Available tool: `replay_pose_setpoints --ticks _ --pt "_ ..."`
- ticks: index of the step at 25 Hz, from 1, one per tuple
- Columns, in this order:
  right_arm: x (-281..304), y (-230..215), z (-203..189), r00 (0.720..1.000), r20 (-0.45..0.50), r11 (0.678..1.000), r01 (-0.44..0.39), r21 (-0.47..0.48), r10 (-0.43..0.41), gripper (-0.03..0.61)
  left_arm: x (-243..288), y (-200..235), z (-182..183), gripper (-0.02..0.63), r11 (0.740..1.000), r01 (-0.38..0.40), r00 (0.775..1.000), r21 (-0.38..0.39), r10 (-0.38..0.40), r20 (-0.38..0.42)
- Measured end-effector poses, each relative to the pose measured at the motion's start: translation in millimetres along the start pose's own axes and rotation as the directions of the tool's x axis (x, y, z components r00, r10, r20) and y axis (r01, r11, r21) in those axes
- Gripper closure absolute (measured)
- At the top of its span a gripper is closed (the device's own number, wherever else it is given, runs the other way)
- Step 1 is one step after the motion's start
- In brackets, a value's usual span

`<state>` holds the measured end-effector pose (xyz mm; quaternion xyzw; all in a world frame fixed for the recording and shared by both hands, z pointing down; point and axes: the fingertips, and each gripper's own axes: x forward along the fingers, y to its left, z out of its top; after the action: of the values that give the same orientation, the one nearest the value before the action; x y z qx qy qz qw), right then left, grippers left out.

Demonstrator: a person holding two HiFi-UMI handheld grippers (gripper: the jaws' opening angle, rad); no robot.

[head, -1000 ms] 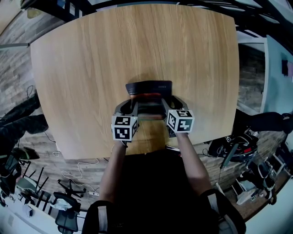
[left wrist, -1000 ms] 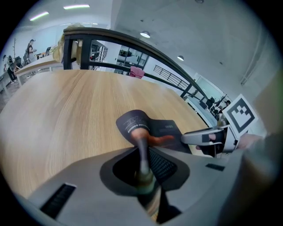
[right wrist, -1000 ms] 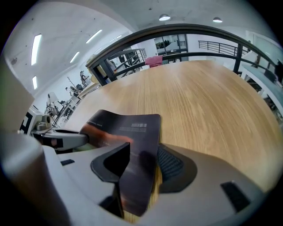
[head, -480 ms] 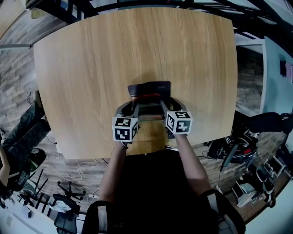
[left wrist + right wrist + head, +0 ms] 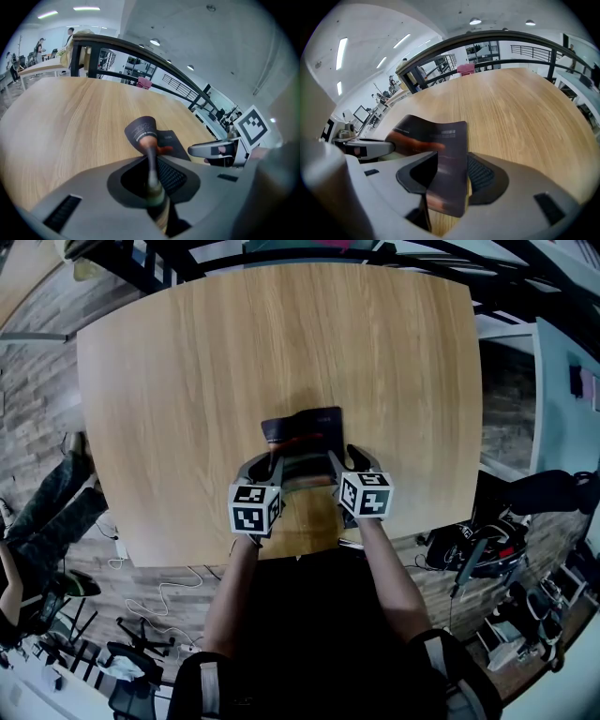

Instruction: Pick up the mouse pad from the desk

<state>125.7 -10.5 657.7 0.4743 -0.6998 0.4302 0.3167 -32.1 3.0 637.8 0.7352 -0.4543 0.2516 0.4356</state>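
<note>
Your left claw [image 5: 275, 456] is pinching the thin, dark, flexible mouse pad [image 5: 304, 427] with the reddish-orange print. In the left gripper view the pad [image 5: 140, 129] runs edge-on through the middle of that claw [image 5: 152, 164], caught between the two pads. Its jaws have just been closing, with the sheet between them. Ahead of the jaws the mouse pad rises and curls, its printed corner lifted off the wood, while another dark part of it lies lower, ahead and to the right.

Your right claw [image 5: 337, 454] is also pressed together on the same mouse pad [image 5: 440, 140]. In the right gripper view the sheet stands up between the jaws [image 5: 449, 174], comes out past the tips and bends away toward the left. The two claws sit side by side, close together on the near edge of the pad, each pointing steeply downward. The black-and-white marker cube [image 5: 255, 505] of the left one and the marker cube [image 5: 367, 493] of the right one face you.

From your left claw, the right claw [image 5: 212, 149] shows just to the right; from your right claw, the left claw [image 5: 365, 148] shows just to the left.

The pale, rounded wooden desk [image 5: 281, 334] stretches well ahead of both claws and to either side. I cannot tell whether the far edge of the pad touches it.
</note>
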Motion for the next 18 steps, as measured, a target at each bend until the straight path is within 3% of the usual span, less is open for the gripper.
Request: replay_pose_setpoints --ticks 18 --pt "-22 16 0 0.999 0.037 1.0 -0.012 -0.014 0.013 0.37 -29 -9 7 0.552 1.0 0.017 0.998 0.017 -0.018 0.054"
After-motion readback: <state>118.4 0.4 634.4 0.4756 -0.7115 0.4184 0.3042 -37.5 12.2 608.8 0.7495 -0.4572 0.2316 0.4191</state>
